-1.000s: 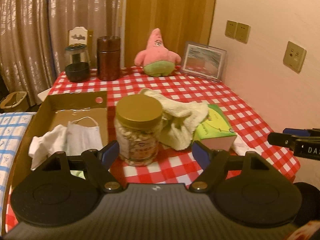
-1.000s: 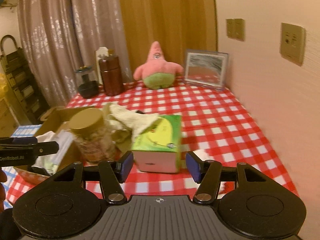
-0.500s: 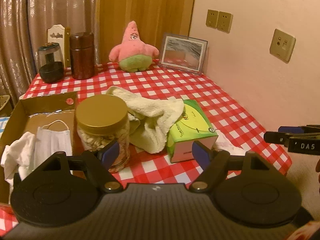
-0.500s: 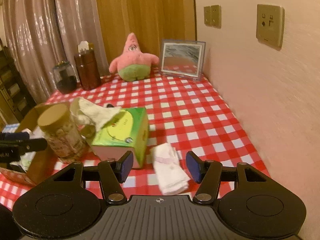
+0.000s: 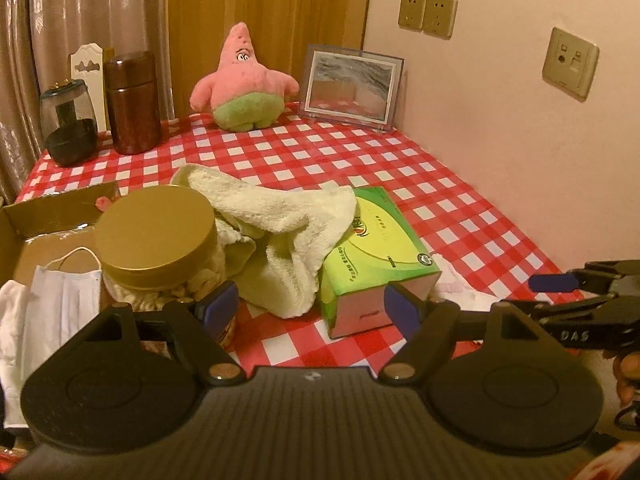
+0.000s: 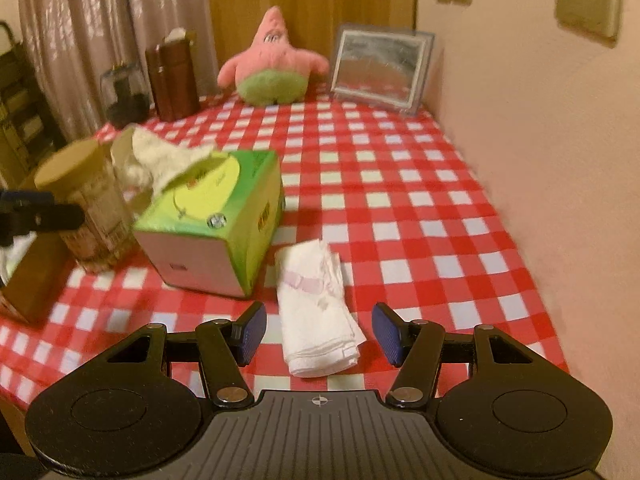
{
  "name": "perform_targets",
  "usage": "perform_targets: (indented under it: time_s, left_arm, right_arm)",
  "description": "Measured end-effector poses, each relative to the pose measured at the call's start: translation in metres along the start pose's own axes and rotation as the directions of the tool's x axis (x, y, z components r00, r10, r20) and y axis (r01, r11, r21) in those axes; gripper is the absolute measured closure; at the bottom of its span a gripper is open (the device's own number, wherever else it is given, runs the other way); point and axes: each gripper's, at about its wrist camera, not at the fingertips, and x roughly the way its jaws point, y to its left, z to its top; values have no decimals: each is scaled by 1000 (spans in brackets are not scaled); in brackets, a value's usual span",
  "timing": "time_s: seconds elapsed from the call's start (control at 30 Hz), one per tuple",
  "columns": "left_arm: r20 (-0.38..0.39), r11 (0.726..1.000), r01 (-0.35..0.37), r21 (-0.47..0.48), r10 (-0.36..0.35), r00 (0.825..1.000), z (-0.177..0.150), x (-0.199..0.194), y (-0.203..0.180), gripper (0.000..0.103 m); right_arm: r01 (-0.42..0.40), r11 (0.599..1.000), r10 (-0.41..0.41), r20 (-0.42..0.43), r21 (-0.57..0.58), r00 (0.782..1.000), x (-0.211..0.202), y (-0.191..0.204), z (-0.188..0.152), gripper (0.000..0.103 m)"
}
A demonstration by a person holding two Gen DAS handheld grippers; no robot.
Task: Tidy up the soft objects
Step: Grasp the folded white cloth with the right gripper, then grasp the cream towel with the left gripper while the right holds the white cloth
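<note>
So the right gripper (image 6: 318,334) is sitting low over the near edge of the desk (image 6: 400,184) with its jaws apart, and the folded white cloth (image 6: 316,304) lies right between them, not pinched yet. My guess is it's lined up that way to grab the cloth next.

The left gripper (image 5: 310,306) is also spread and empty, aimed at the gap between the gold-lidded jar (image 5: 156,240) and the green tissue box (image 5: 372,248), where the cream towel (image 5: 280,232) is slumped half over the box. The cardboard box (image 5: 44,216) at the left edge looks like the drop spot, since a face mask (image 5: 64,292) and a white rag (image 5: 12,320) are already inside.

Count: two grippers, one folded cloth, one towel, one mask, one rag, one pink plush star (image 5: 242,84) at the far edge.
</note>
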Motion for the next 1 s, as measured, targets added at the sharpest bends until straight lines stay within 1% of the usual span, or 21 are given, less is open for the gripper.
perform_targets:
  time_s: [0.2, 0.33, 0.53, 0.7, 0.73, 0.77, 0.8, 0.83, 0.9, 0.93, 0.97, 1.0]
  left_arm:
    - [-15, 1000, 2, 1, -2, 1000, -1, 20, 0, 26]
    - [-27, 1000, 6, -8, -6, 1000, -2, 31, 1, 26]
    - [-38, 1000, 14, -19, -15, 999, -5, 40, 2, 26]
    - [-40, 1000, 20, -20, -20, 999, -5, 42, 2, 26]
    - [-40, 1000, 18, -21, -19, 999, -5, 43, 2, 26]
    - [-40, 1000, 18, -21, -18, 999, -5, 43, 3, 26]
    - [-41, 1000, 18, -20, -19, 999, -5, 43, 3, 26]
    - [-41, 1000, 17, -19, -18, 999, -5, 43, 3, 26]
    - [-42, 1000, 17, -15, -17, 999, -4, 42, 3, 26]
    - [-41, 1000, 16, -14, -17, 999, -4, 42, 3, 26]
    - [-40, 1000, 15, -15, -16, 999, -4, 41, 4, 26]
    - [-39, 1000, 16, -15, -17, 999, -3, 40, 4, 26]
  right_arm:
    - [-17, 999, 16, -36, -31, 999, 33, -3, -1, 44]
    - [-39, 994, 34, -57, -98, 998, 52, 4, -1, 37]
    - [-52, 988, 40, -84, -149, 996, 75, 10, -3, 37]
    - [-56, 985, 42, -91, -165, 995, 83, 13, -5, 37]
    - [-58, 985, 44, -88, -165, 995, 83, 13, -5, 39]
    - [-57, 985, 43, -83, -162, 996, 82, 13, -5, 44]
    - [-53, 986, 41, -78, -158, 996, 80, 12, -5, 47]
    - [-49, 987, 38, -75, -154, 996, 78, 11, -4, 53]
    - [-46, 988, 37, -63, -145, 997, 75, 9, -2, 59]
    - [-41, 989, 32, -59, -144, 998, 74, 8, -1, 65]
    - [-32, 988, 24, -56, -150, 998, 72, 8, 0, 69]
    - [-27, 988, 19, -49, -152, 999, 71, 8, 0, 70]
